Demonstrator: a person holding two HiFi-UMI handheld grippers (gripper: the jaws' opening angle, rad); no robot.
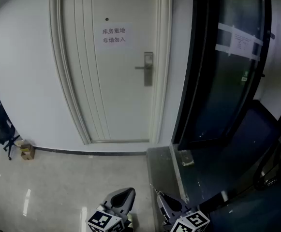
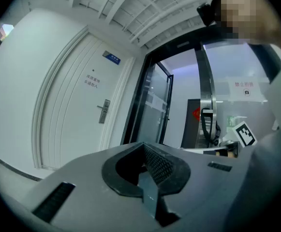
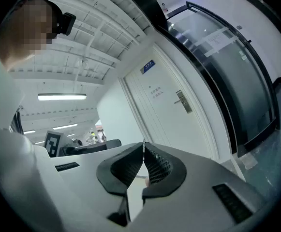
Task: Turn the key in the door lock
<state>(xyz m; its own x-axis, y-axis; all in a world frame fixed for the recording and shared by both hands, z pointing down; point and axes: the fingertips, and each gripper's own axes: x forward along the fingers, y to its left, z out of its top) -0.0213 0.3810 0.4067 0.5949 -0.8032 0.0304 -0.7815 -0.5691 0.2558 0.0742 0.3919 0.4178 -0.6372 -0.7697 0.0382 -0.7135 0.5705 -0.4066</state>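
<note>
The door lock [image 1: 148, 68] is seen at upper centre. At the bottom edge, the left gripper [image 1: 125, 193] and right gripper [image 1: 160, 196] are held with jaws pressed together. Open floor [image 1: 58, 178] is left between.

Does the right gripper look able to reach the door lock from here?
Probably not yet: the right gripper hangs low, well short of the door lock. Nothing stands between them, so stepping closer should do.

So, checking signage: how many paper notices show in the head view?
2: one notice on the white door; a taped notice on the right glass panel. More may lie off-frame.
</note>
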